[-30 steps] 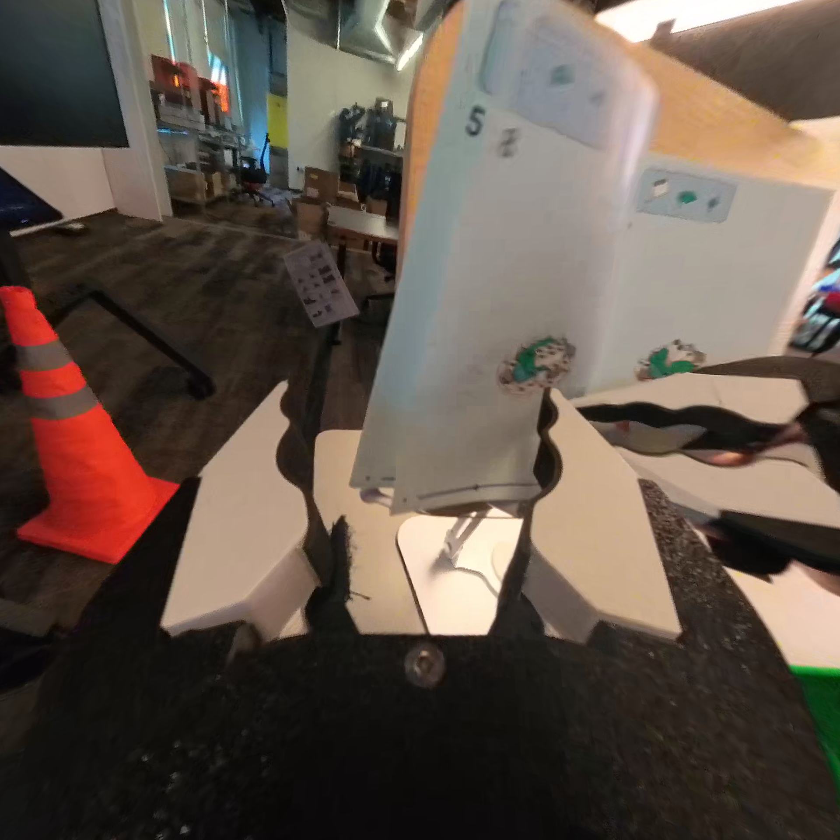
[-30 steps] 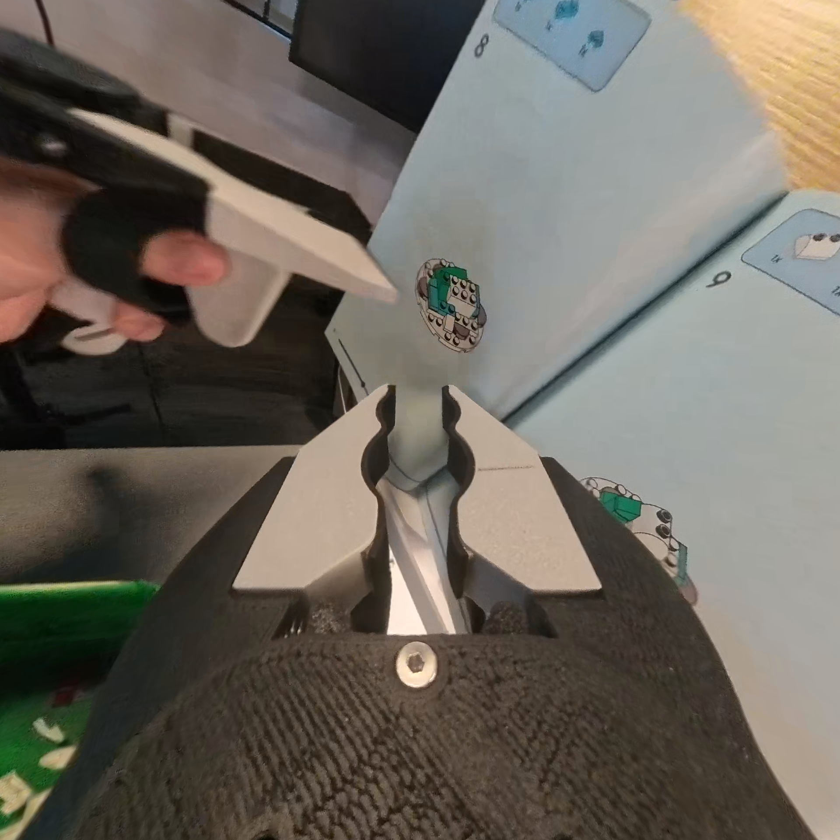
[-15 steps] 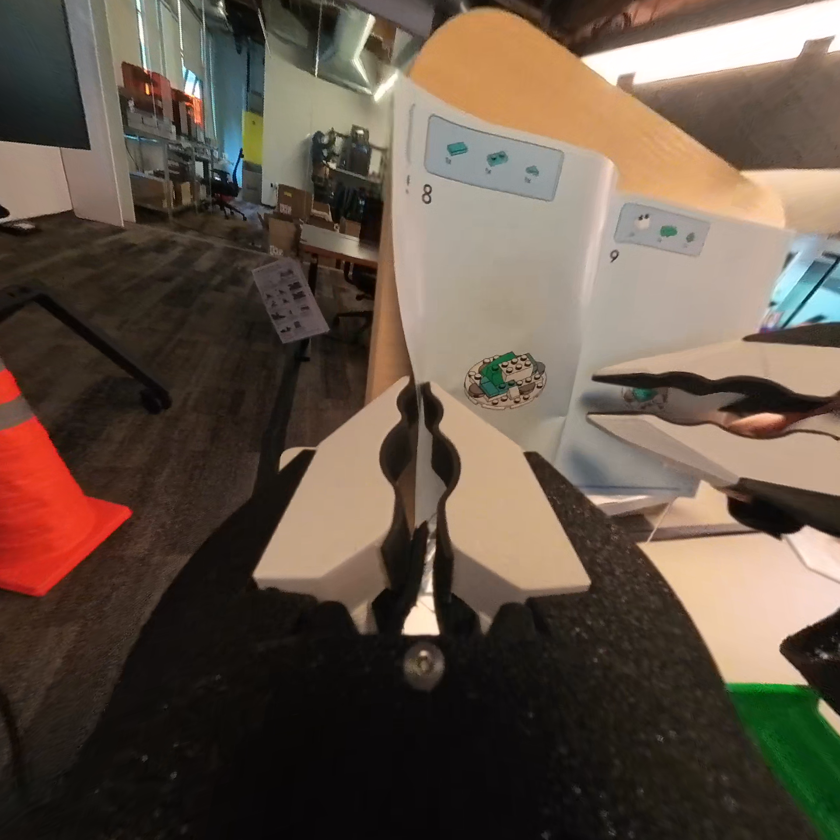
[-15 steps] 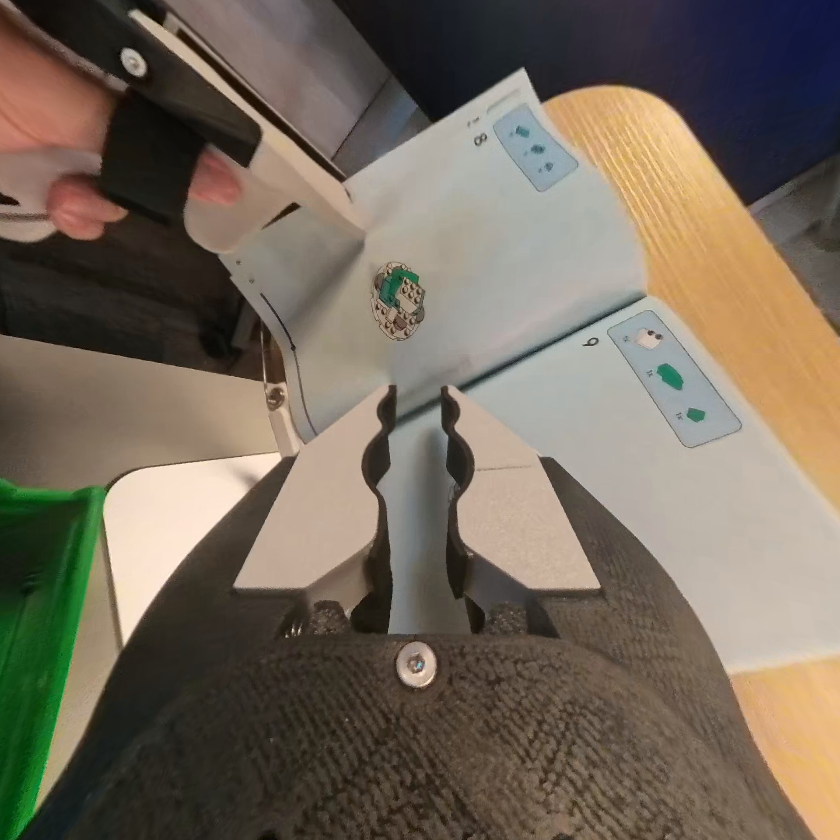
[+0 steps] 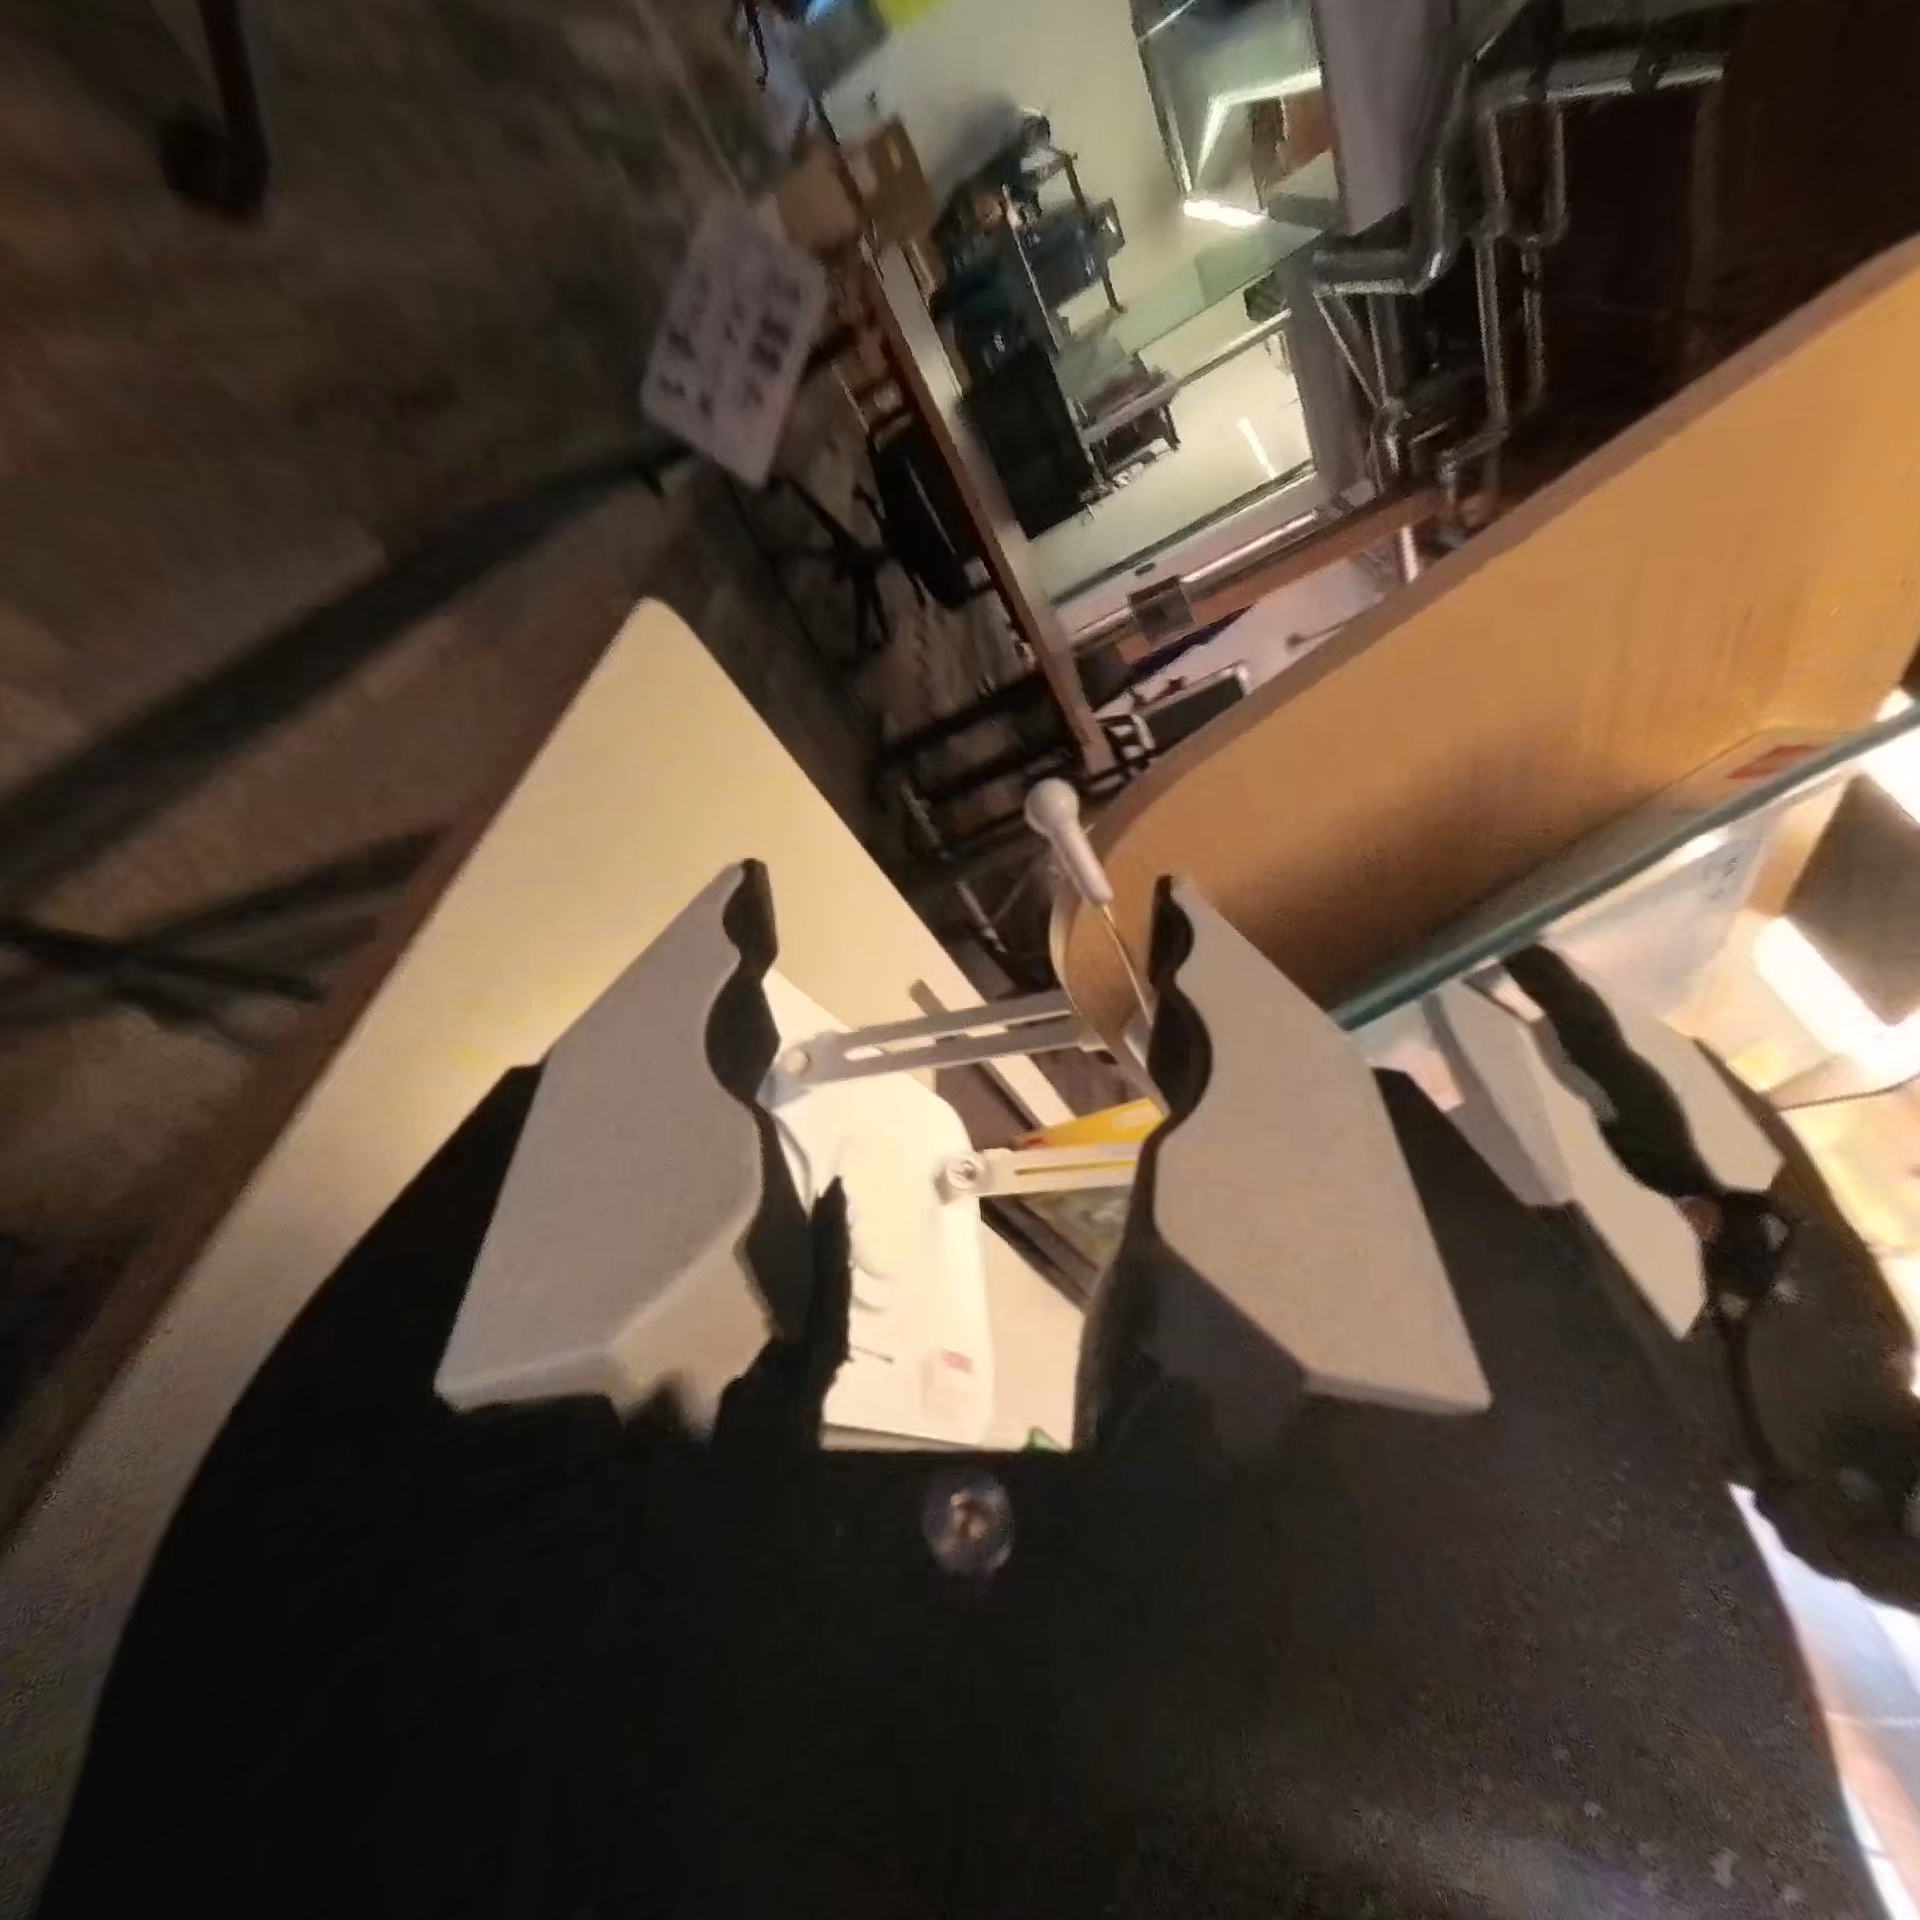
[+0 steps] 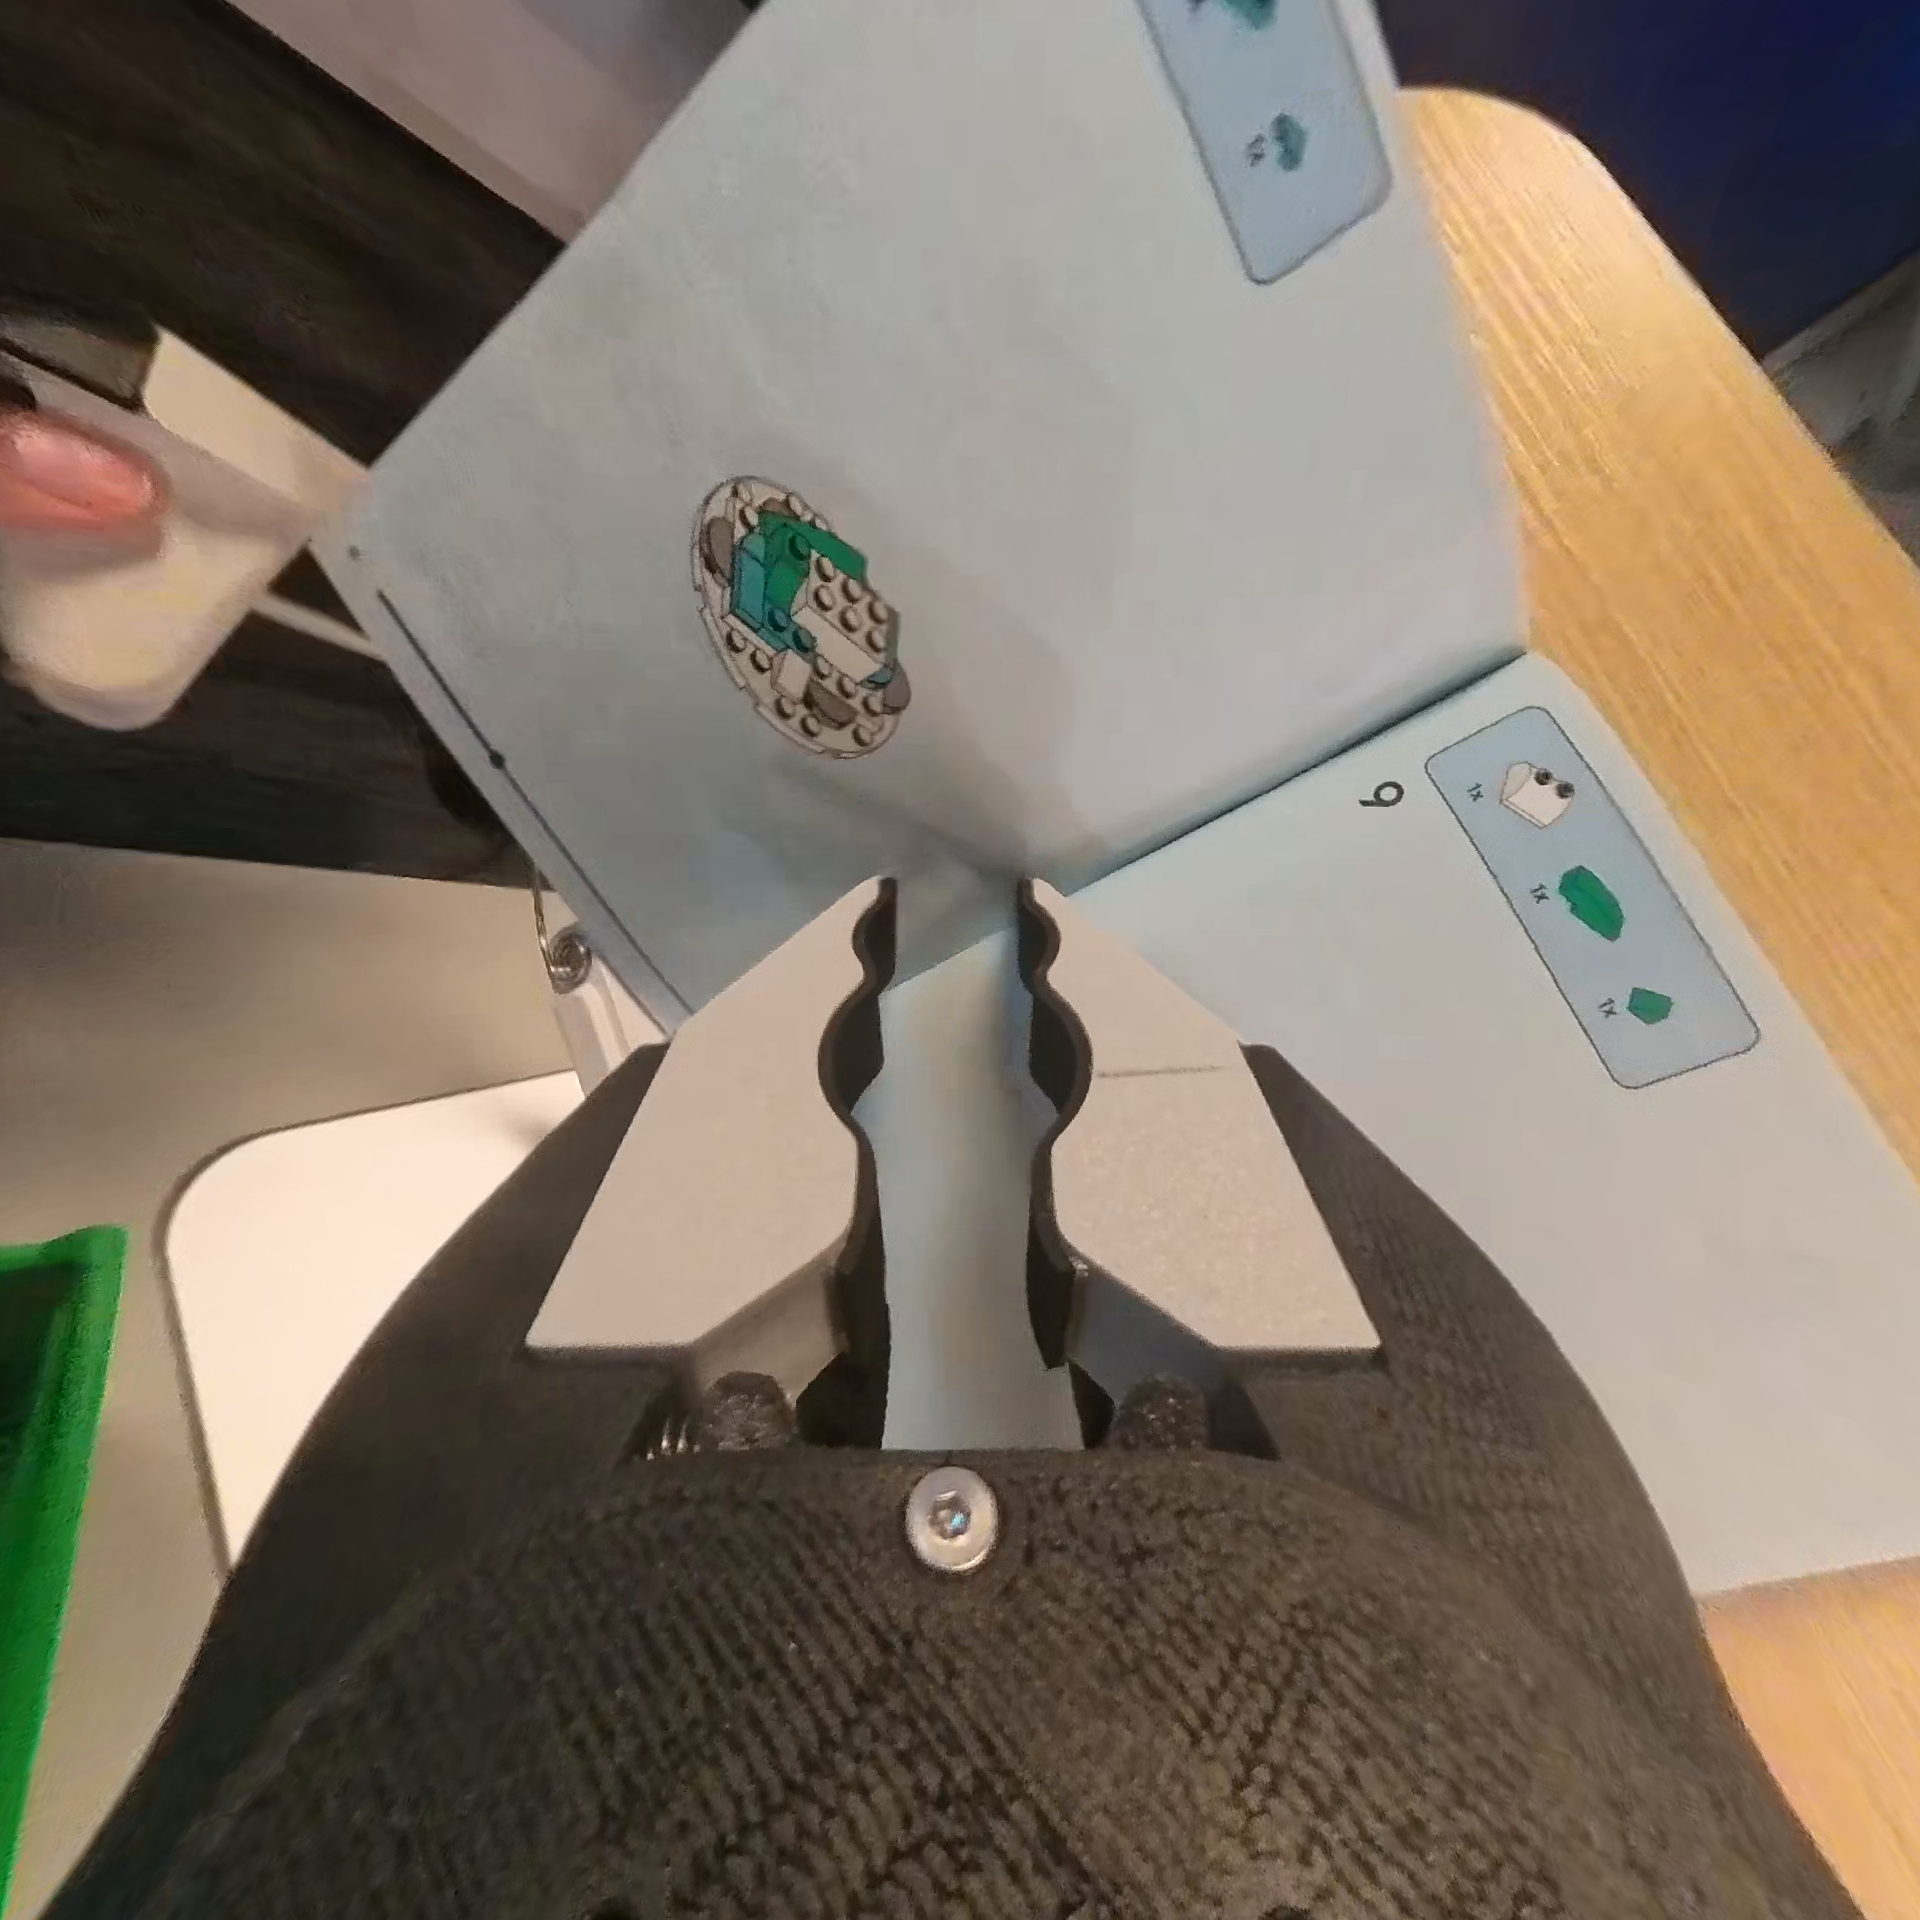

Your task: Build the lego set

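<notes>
The light blue instruction booklet (image 6: 1039, 436) lies open on a wooden book stand (image 6: 1662, 520), its left page standing up. My right gripper (image 6: 954, 883) has its tips at the booklet's fold. Its jaws stand a narrow gap apart, with pale page showing between them and no clear grip. My left gripper (image 5: 956, 878) is wide open and empty, tilted, beside the stand's wooden board (image 5: 1455, 727). It shows blurred in the right wrist view (image 6: 135, 623) with a person's finger (image 6: 62, 499). The right gripper also shows in the left wrist view (image 5: 1621, 1070). No loose bricks are in view.
A green tray (image 6: 52, 1455) sits at the lower left of the right wrist view. The stand's white base (image 6: 364, 1195) and metal arm (image 5: 935, 1029) rest on the white table (image 5: 623, 883). Dark floor lies beyond the table edge.
My left gripper let go of the page, opened wide and swung away to the stand's side. My right gripper moved in closer to the booklet's fold.
</notes>
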